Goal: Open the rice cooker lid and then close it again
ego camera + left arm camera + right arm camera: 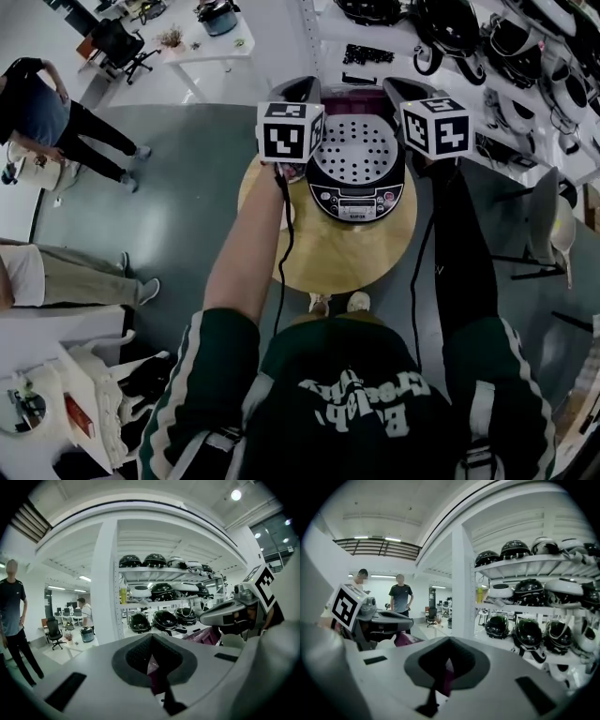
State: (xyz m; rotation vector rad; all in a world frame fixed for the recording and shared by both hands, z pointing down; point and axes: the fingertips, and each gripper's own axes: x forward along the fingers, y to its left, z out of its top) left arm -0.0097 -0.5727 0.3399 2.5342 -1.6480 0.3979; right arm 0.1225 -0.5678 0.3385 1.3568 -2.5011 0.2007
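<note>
Center frame: rice cooker (356, 195) on round table (347, 258), lid (361, 97) raised. Left gripper (296, 90) and right gripper (407, 89) flank the lid, both closed, empty.

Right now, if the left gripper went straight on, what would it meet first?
Probably the maroon lid, peeking through the slit dead ahead; beyond it the shelf, though depth is unclear.
</note>
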